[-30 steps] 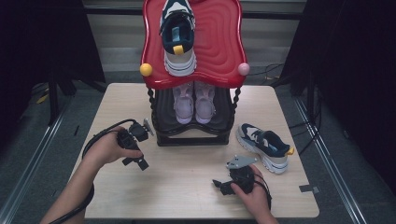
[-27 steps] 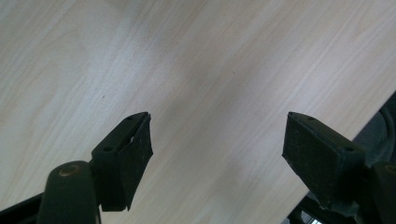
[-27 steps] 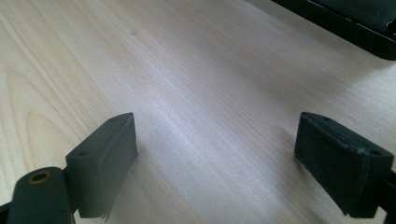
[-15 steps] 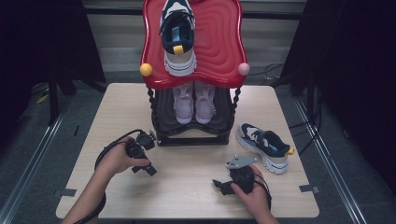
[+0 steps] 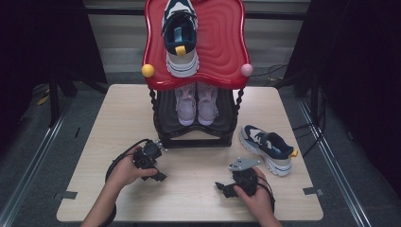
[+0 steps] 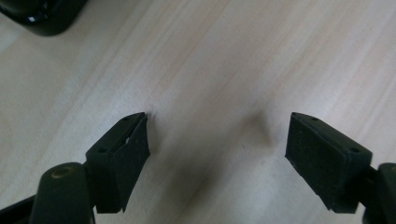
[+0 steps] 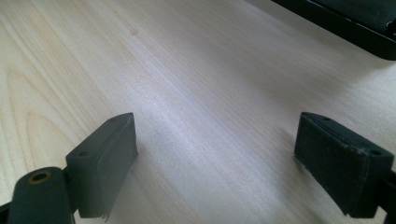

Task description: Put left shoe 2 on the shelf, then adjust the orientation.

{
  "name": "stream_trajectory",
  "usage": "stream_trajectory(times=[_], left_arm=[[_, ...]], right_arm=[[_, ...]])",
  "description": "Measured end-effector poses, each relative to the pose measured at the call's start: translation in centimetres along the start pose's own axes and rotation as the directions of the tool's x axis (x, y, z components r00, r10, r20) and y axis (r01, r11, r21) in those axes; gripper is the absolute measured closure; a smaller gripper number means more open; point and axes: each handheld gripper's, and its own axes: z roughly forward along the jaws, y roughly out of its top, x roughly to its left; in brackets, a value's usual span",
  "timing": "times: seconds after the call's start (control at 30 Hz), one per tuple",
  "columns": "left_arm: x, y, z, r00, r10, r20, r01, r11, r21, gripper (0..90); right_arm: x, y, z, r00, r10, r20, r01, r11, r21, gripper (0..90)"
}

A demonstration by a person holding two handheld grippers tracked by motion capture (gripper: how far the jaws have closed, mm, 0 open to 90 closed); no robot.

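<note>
A glossy red wavy-edged shelf (image 5: pixel 222 52) carried a navy-and-white sneaker (image 5: pixel 179 40); beneath it stood pale pink shoes (image 5: pixel 196 101), right of it another navy-and-white sneaker (image 5: pixel 267 149).

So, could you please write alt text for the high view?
Two hands rest open grippers, left gripper and right gripper, on a wooden table before a red-topped shoe rack; one sneaker lies at its right.

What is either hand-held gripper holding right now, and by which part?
Nothing. The left hand-held gripper and the right hand-held gripper both have open jaws with only bare table between them.
</note>
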Motion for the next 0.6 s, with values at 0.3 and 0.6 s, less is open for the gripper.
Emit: stream_trajectory(times=[0.3, 0.6], left_arm=[[-0.5, -0.7, 0.8, 0.996, 0.051, -0.073, -0.06, 0.9913, -0.118, 16.2], [-1.0, -1.8, 1.5, 0.9959, -0.018, -0.088, -0.007, 0.9627, -0.27, 11.4]], right_arm=[[0.0, 0.0, 0.0, 1.0, -0.001, 0.001, 0.001, 1.0, 0.001, 12.6], [0.0, 0.0, 0.0, 1.0, 0.0, -0.001, 0.0, 1.0, 0.0, 12.6]])
